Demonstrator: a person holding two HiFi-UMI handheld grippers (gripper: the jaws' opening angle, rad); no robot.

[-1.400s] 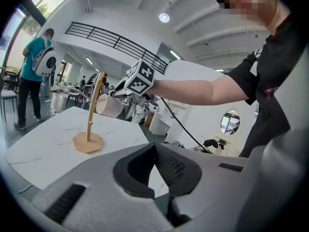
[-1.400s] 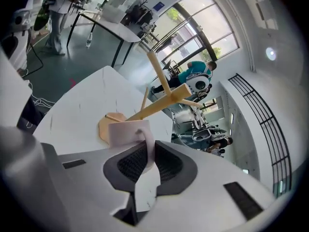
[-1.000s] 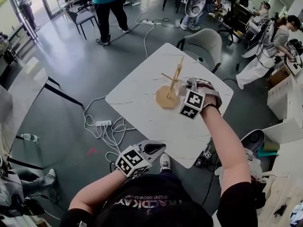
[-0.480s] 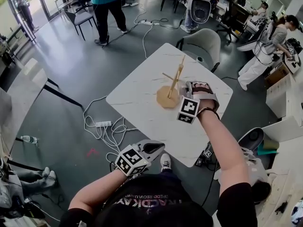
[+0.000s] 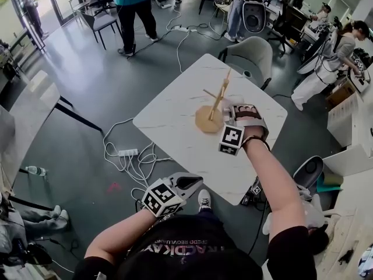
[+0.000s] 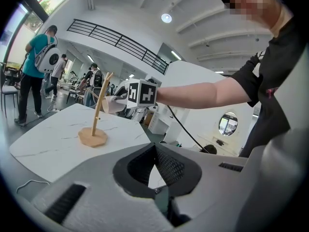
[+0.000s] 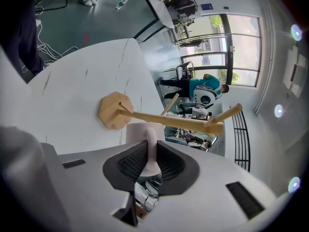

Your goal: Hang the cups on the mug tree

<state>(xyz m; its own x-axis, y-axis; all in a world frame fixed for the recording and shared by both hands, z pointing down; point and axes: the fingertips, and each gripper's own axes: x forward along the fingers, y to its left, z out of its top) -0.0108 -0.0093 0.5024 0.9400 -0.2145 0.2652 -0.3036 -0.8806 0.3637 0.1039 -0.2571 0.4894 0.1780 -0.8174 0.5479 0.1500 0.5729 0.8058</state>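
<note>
Currently pale cup [image 7: 141, 131] clamped by handle in right gripper [image 5: 236, 111], held just beside mug tree [image 5: 214, 107] above table [image 5: 172, 118]; left gripper [image 5: 189, 183] jaws pressed together, nothing held.

Bright, even light is thrown down by round ceiling lamps [image 6: 166, 18]; daylight is let in through tall windows [image 7: 227, 50], blown out white. Hardly a shadow is cast on the white desk [image 5: 175, 121]. The 2 gripper views are bowed and darkened at the edges; the cup [image 7: 140, 132], close to the lens, is left soft.
</note>
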